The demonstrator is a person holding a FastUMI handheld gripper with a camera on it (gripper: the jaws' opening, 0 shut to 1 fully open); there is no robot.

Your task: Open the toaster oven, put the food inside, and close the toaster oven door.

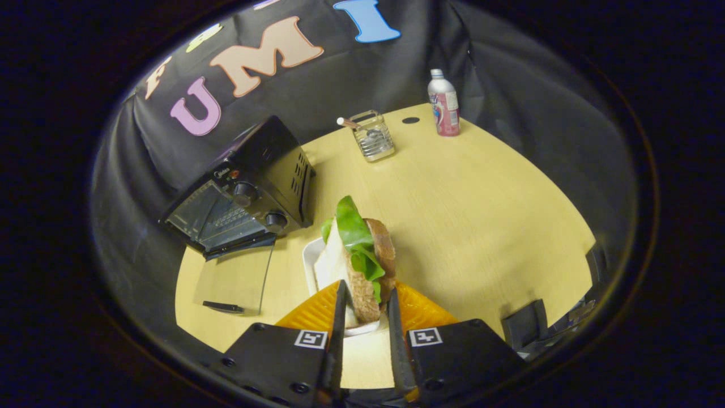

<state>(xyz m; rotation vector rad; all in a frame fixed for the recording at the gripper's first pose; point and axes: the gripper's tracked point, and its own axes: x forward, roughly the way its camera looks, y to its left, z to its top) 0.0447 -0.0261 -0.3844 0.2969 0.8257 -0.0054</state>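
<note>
Right now the tongs [365, 306] are closed narrowly on a sandwich [365, 260], with a finger pressed against each of its sides, so the sandwich stands on edge between them and reaches forward past the fingertips. It is made of brown bread with a pale slice and green lettuce [355, 229] sticking out at its far end. Under the sandwich is a white plate [311, 258], whose rim shows at about ten o'clock from the fingertips and again just below the bread between the fingers; whether the sandwich touches the plate or is raised off it cannot be told. At roughly ten o'clock from the sandwich, well apart from it, a black toaster oven [249, 187] sits near the table's far-left edge against the booth wall. Its glass door [235, 280] hangs open and lies flat toward the table, the dark handle at its near edge, and the wire rack shows inside. Two round knobs [244, 194] sit on the oven's front panel, one above the other. Farther across the light wooden table [481, 215], at twelve o'clock from the sandwich, stands a small clear holder [372, 137] with a stick poking out of it. At about one o'clock, near the far edge, stands a white bottle [443, 103] with a pink label.
</note>
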